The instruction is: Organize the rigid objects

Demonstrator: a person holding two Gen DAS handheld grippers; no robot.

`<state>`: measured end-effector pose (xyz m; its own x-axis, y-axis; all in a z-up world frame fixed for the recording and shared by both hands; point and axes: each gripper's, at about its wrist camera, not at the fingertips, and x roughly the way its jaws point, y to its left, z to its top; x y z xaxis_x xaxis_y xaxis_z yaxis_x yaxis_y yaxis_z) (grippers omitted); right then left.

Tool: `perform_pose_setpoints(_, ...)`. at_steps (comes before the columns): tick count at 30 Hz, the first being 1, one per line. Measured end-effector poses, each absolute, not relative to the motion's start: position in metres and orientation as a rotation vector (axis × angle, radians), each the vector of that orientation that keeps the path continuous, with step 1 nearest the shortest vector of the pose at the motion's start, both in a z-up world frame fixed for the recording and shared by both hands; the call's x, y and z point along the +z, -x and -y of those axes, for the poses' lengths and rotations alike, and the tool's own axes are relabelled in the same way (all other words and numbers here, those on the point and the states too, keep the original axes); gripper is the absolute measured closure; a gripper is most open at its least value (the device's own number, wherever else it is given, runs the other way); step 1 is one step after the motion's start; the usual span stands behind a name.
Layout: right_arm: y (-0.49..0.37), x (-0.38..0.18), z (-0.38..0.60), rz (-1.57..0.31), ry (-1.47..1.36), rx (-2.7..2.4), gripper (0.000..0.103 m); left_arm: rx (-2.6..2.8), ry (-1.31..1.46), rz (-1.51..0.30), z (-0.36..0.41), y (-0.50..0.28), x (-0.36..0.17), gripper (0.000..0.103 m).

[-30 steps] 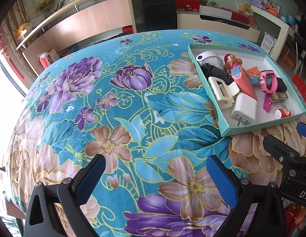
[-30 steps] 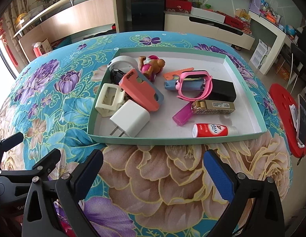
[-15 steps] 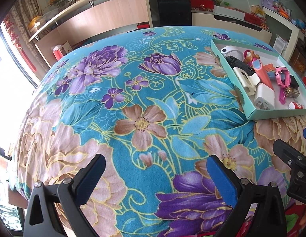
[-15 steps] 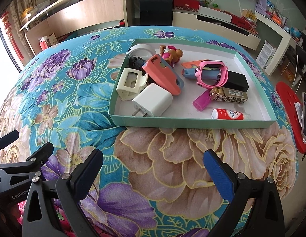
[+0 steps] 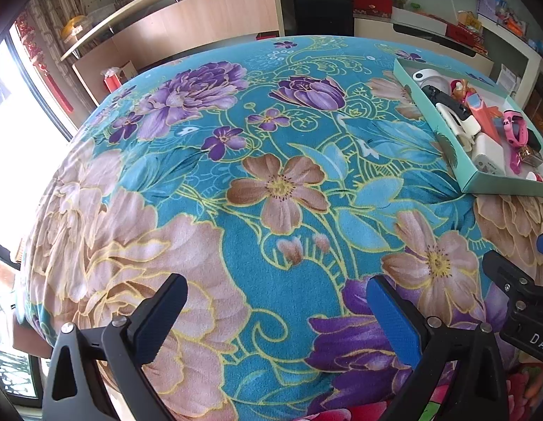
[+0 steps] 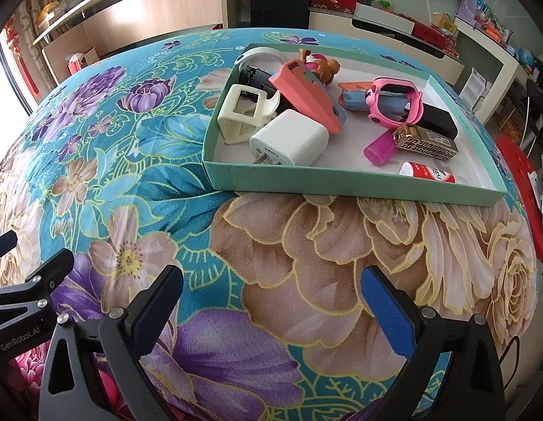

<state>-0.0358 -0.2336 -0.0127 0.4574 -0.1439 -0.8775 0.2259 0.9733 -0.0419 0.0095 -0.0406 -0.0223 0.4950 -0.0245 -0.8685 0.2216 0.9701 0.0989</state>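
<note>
Your cloth [image 6: 306,245], floral teal, carries the tray [image 6: 341,184] at far right with charger [image 6: 292,138], pink watch [image 6: 394,100] and red-white tube [image 6: 427,174], its print unreadable. Your left gripper [image 5: 275,312], seen marked "GenRobot.AI", and right gripper [image 6: 271,301], "DAS…" showing, both gape empty above the cloth.

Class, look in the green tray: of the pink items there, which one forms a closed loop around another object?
The pink watch: its strap loops around a blue object. The magenta tube and the salmon-pink holder encircle nothing, all in the green tray.
</note>
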Motion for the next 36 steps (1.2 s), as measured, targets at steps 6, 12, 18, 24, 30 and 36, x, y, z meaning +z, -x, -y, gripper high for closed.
perform_pose_setpoints(6,0.038,-0.016,0.234,-1.065,-0.088,-0.232,0.002,-0.147,-0.22,-1.052,0.043,-0.009,-0.026,0.0)
perform_pose_setpoints(12,0.042,-0.017,0.234,-1.054,-0.093,-0.24,0.002,-0.133,-0.214,-1.051,0.04,-0.009,-0.027,0.0)
perform_pose_setpoints(18,0.046,-0.017,0.237,-1.046,-0.096,-0.252,0.002,-0.129,-0.22,-1.041,0.041,-0.008,-0.026,0.0)
perform_pose_setpoints(24,0.043,-0.016,0.235,-1.042,-0.079,-0.261,0.002,-0.132,-0.218,-1.047,0.041,-0.009,-0.027,0.0)
perform_pose_setpoints(30,0.043,-0.012,0.235,-1.03,-0.079,-0.274,0.002,-0.13,-0.217,-1.046,0.04,-0.009,-0.027,0.0)
perform_pose_setpoints(36,0.041,-0.01,0.235,-1.021,-0.08,-0.282,0.002,-0.119,-0.21,-1.045,0.039,-0.01,-0.027,0.0)
